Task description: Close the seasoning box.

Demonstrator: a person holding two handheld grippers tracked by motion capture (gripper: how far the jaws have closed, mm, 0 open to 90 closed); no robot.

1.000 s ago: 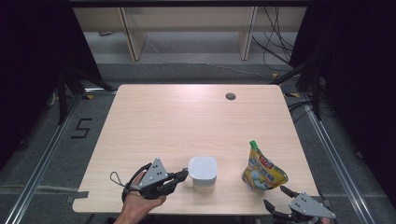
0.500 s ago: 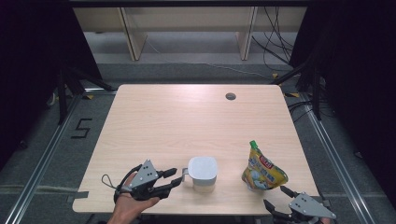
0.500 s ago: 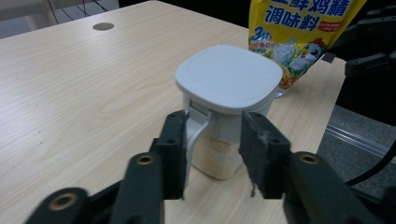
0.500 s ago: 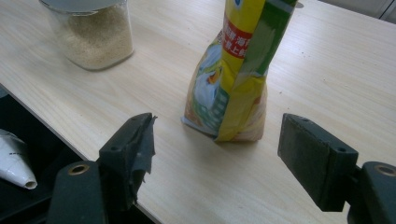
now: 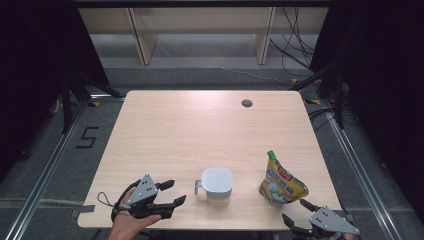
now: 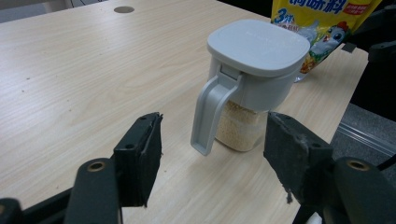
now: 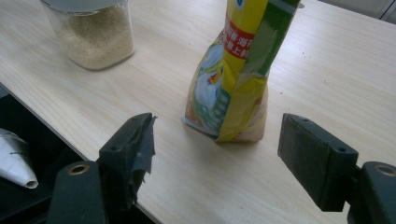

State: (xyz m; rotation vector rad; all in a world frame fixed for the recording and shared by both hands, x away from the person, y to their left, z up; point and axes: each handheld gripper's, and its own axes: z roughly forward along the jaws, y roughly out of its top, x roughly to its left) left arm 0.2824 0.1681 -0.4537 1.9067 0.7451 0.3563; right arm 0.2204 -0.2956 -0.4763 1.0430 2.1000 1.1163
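Observation:
A clear jar (image 5: 217, 182) of pale grains, with a grey lid and a handle, stands near the front edge of the wooden table (image 5: 200, 130). To its right a yellow spouted pouch (image 5: 281, 182) stands upright. My left gripper (image 5: 176, 192) is open, left of the jar and a short way off it. In the left gripper view the jar (image 6: 252, 79) stands just past the open left gripper (image 6: 214, 133), with its handle toward me and the pouch (image 6: 322, 23) behind. My right gripper (image 5: 295, 211) is open at the table's edge. Its view shows the pouch (image 7: 233, 79) just beyond the open right gripper (image 7: 219, 123), with the jar (image 7: 95, 32) at the upper left.
A round cable hole (image 5: 246, 103) sits near the table's far right. Behind the table stand shelf legs and loose cables on the floor. A "5" mark (image 5: 88, 136) is on the floor at the left. The table's front edge runs right under both grippers.
My left gripper has drawn back to the left, away from the jar's handle. The right gripper, the jar and the pouch have stayed put.

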